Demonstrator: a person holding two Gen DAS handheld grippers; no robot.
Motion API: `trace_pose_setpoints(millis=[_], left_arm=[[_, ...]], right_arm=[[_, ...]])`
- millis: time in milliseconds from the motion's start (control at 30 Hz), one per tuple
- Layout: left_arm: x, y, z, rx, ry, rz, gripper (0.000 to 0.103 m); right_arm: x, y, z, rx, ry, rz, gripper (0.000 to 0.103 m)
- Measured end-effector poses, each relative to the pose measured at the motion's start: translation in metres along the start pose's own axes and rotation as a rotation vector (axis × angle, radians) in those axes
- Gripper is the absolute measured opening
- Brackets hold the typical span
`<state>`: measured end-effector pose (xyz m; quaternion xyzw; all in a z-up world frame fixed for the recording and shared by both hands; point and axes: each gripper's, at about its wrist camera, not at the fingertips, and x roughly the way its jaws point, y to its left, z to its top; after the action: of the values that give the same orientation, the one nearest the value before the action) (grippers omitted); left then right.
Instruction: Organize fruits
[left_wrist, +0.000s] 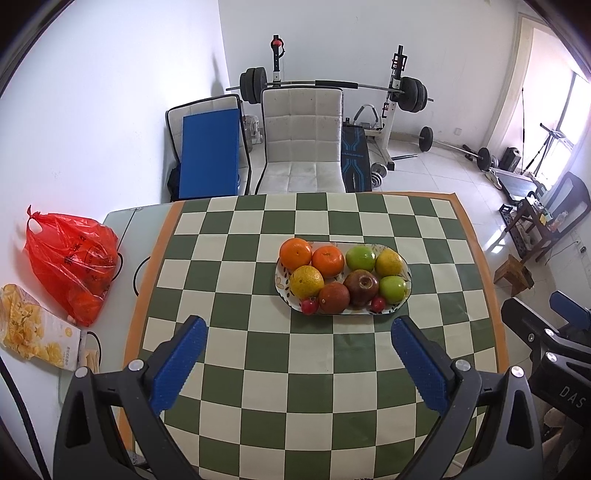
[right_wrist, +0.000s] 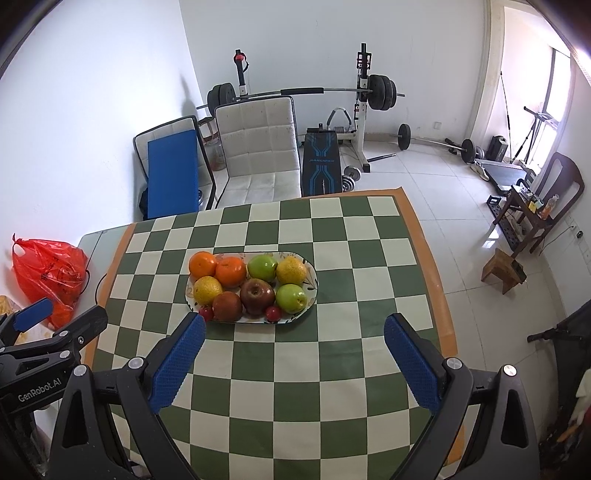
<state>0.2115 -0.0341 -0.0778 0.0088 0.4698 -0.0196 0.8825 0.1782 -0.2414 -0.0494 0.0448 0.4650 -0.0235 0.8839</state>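
Looking down from two wrist cameras onto a green-and-cream checkered tablecloth (left_wrist: 280, 373) with an orange border. Sitting near the middle of the cloth: an oval patterned plate (left_wrist: 405, 267) filled with fruit. Lying along the plate's far row, left to right: two oranges (left_wrist: 295, 253) touching each other, a green apple (left_wrist: 360, 257), and a yellowish citrus fruit (left_wrist: 389, 262). Lying along the near row: a yellow-orange citrus (left_wrist: 306, 281), a dark reddish-brown fruit (left_wrist: 334, 297), a dark red apple (left_wrist: 361, 287) with its stem hollow facing up, and a second green apple (left_wrist: 393, 288). Resting at the plate's near rim, either side of the red apple: two small red fruits (left_wrist: 309, 305) (too small to tell which kind).

Hovering above the cloth on the near side of the plate: left gripper (left_wrist: 298, 328), blue-padded fingers spread wide, gripping nothing. Hovering likewise: right gripper (right_wrist: 294, 326), fingers spread wide and empty, its left fingertip appearing just beside the plate's near rim in the right wrist view.

Lying off the cloth to the left: a red plastic bag (left_wrist: 70, 262) and, nearer, a yellow snack box (left_wrist: 35, 326). Standing beyond the table: a white padded chair (left_wrist: 301, 136), a blue-faced panel (left_wrist: 209, 155) leaning at the wall, and a barbell rack (left_wrist: 395, 96) with weights.
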Motion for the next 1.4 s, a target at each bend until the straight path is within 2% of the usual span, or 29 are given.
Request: trace_pose_setpoints(millis=[1400], left_arm=[[-0.008, 0.002, -0.005, 0.02, -0.024, -0.037, 0.102]], right_arm=[[-0.008, 0.006, -0.01, -0.005, 0.004, -0.011, 0.099]])
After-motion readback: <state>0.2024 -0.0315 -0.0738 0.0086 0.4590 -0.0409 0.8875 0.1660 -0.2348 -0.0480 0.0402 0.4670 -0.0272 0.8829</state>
